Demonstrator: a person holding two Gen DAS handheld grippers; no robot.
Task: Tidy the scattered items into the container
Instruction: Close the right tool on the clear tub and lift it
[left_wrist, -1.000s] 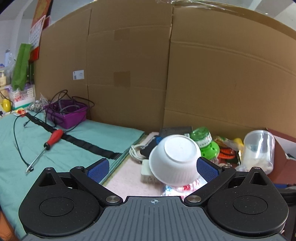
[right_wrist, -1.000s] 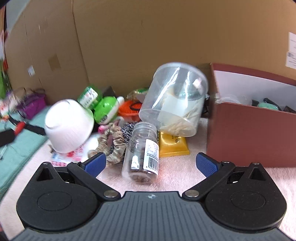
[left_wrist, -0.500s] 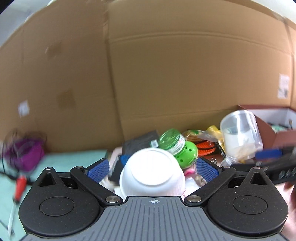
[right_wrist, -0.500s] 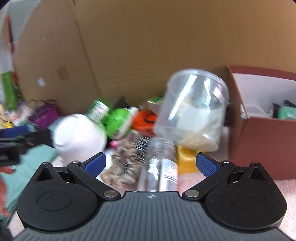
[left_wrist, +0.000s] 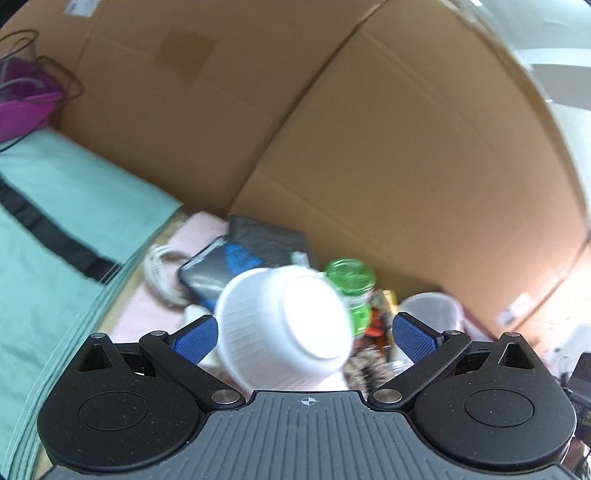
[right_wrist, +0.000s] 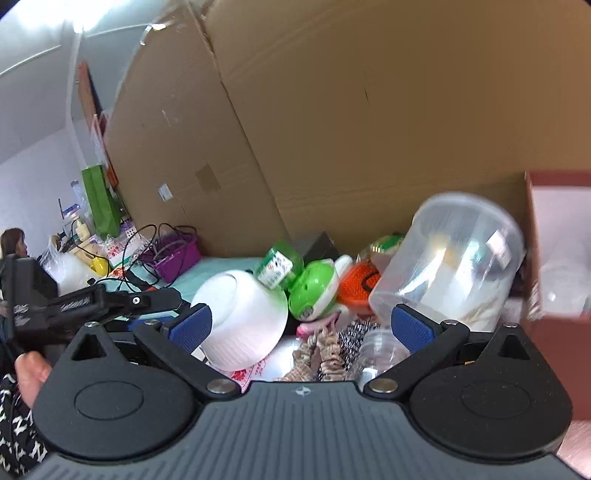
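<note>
Between the blue pads of the left gripper (left_wrist: 302, 334), which are spread wide, a white bowl (left_wrist: 284, 325) is seen upside down and tilted, its base turned toward the camera; whether either pad touches it cannot be told, since the view is blurred. The right gripper (right_wrist: 301, 328) is likewise held wide open, and nothing is gripped by it. In the right wrist view the same bowl (right_wrist: 242, 319) is seen resting on the pile of scattered items, with the left gripper's black body (right_wrist: 110, 301) just beside it. Close behind the bowl a green-capped bottle (right_wrist: 279, 264) and a green plastic toy (right_wrist: 314, 286) are found, then an orange brush (right_wrist: 354, 286). A large clear tub (right_wrist: 448, 260) is leaned against the red-brown box (right_wrist: 554, 258) at the right edge. A small clear jar (right_wrist: 380, 349) and a patterned hair tie (right_wrist: 325, 356) lie near the right gripper. Everything is backed by a cardboard wall (right_wrist: 369, 129), and a purple basket (right_wrist: 177, 254) is set well apart on a teal cloth (left_wrist: 55, 240).
</note>
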